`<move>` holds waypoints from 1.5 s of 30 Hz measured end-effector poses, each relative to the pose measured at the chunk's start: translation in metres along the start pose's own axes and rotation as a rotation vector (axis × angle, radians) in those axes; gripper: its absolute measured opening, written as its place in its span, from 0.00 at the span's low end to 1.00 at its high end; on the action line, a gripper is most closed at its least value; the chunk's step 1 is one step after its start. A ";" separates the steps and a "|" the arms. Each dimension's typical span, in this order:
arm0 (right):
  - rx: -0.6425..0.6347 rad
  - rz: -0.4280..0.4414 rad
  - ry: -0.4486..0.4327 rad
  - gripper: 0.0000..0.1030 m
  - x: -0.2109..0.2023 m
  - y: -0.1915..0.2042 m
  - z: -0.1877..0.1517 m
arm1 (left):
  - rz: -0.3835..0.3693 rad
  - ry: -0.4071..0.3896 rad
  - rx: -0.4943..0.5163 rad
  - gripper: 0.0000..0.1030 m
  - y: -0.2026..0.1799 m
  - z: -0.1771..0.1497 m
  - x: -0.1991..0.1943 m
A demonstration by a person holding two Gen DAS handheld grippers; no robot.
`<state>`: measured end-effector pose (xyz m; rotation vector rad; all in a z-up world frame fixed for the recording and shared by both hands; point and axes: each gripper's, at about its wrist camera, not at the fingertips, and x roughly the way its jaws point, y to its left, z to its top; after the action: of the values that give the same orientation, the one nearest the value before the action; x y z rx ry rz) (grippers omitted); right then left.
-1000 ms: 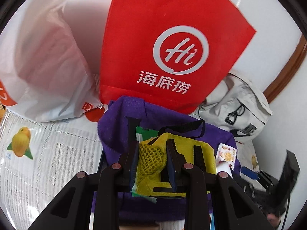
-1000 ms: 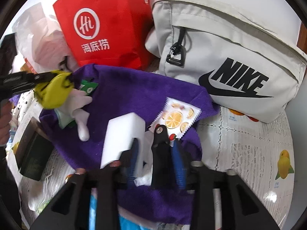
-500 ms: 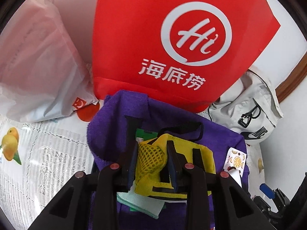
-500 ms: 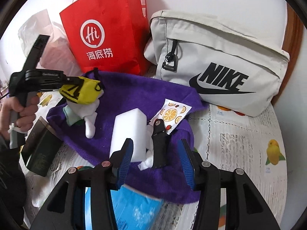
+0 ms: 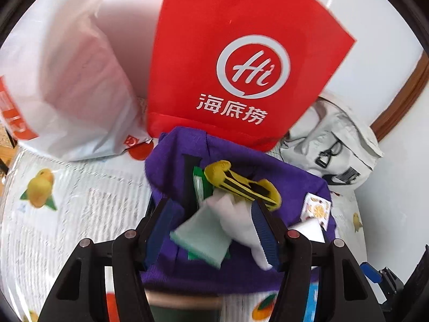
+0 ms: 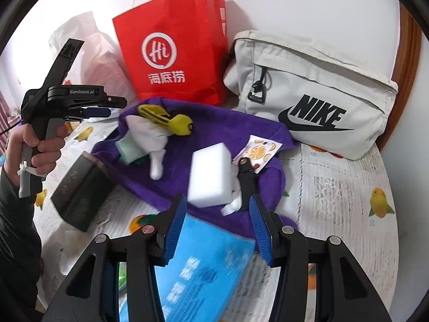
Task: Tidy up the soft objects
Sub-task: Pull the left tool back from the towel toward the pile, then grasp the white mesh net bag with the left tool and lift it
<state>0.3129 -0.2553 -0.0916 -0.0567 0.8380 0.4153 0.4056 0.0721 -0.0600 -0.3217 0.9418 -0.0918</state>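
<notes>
Glove (image 5: 242,187), yellow and white, lies on the purple towel (image 5: 292,177) before the red bag (image 5: 241,53) | left gripper (image 5: 211,230) jaws opening, gripping nothing | right gripper (image 6: 217,225) half open, empty, above the white sponge (image 6: 210,174)

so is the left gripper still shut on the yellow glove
No. The left gripper is opening; the yellow glove lies free on the purple towel.
</notes>
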 end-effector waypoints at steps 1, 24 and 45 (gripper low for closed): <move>0.001 0.008 -0.002 0.47 -0.005 0.004 -0.004 | -0.001 -0.006 0.003 0.58 0.000 -0.004 -0.007; 0.028 0.039 -0.038 0.49 -0.085 0.070 -0.119 | -0.061 0.057 0.152 0.61 0.009 -0.197 -0.087; 0.069 0.025 0.039 0.49 -0.070 0.065 -0.168 | 0.026 0.097 0.438 0.99 -0.009 -0.243 -0.037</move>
<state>0.1276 -0.2542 -0.1457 0.0097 0.8917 0.4093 0.1882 0.0153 -0.1612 0.1008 0.9941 -0.2866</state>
